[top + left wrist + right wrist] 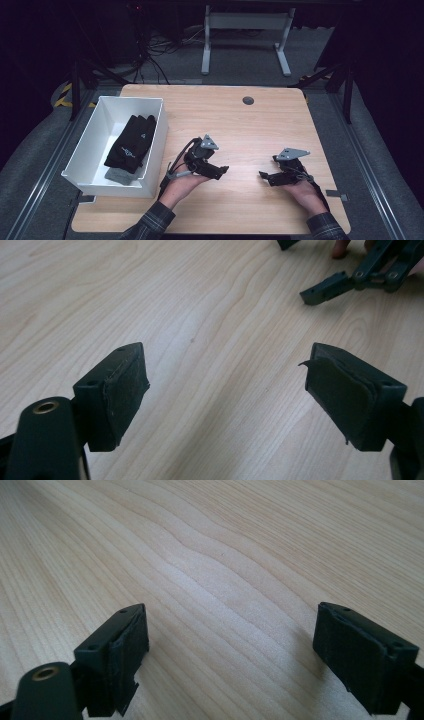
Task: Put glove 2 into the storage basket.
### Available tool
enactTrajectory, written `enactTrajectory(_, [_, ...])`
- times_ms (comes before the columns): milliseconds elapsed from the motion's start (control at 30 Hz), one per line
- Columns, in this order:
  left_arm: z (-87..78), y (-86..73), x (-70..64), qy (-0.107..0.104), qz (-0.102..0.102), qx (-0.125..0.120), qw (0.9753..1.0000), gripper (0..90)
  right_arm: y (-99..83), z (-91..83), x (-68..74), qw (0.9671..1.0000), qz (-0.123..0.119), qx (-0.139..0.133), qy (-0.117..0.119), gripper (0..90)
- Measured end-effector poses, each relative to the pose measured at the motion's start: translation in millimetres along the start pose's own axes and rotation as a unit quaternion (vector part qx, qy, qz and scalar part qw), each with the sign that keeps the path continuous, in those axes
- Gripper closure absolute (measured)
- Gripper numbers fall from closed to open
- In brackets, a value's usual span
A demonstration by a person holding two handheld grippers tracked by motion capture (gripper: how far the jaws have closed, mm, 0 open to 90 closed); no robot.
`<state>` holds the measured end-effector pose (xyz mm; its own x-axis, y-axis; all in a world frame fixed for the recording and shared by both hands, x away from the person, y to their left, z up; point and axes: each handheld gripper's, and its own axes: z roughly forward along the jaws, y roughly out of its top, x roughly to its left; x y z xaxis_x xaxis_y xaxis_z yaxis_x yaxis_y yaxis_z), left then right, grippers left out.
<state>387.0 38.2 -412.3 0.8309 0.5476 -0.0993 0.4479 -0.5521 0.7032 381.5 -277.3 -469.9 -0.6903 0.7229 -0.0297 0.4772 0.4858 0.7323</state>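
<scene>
1. The wooden table [240, 125] is the biggest thing here, and the middle of it lies bare under both tools.
2. At its left edge stands a white bin [157, 127]. Inside it lies a black glove [131, 142], partly on top of a small grey pad [120, 175]. It is the nearest thing to the left gripper, so I judge the work concerns this glove and it is already in its place.
3. If the glove must be handled again, I think the left gripper should rise over the near wall of the bin and come down from above, so that it does not push the bin.
4. The person's left hand [182, 184] lies low on the table, with the palm up, just beside the bin.
5. The left gripper [227, 392] is wide open and holds nothing; between its pads I see only wood. It points toward the middle of the table, where the other tool faces it.
6. The right gripper [232, 650] is also spread wide and has hold of nothing. It hovers close above the wood, well apart from the bin.
</scene>
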Motion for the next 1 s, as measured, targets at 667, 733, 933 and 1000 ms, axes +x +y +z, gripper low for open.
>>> enactTrajectory(667, [47.5,-42.0,-4.3,0.033,0.024,0.0,0.9991,12.0,0.0,0.0,0.0,1.0,-0.002,0.0,0.0,15.2])
enactTrajectory(733, [47.5,-42.2,-4.8,0.034,0.027,0.0,0.999,11.6,0.0,0.0,0.1,1.0,-0.002,0.0,0.001,15.1])
enactTrajectory(933, [47.8,-42.0,-4.8,0.031,0.027,0.001,0.9991,11.0,0.0,0.0,0.2,1.0,-0.003,0.0,0.001,15.1])
enactTrajectory(1000, [47.8,-42.0,-4.8,0.032,0.027,0.001,0.9991,11.0,0.0,0.0,0.2,1.0,-0.003,0.0,0.002,15.2])
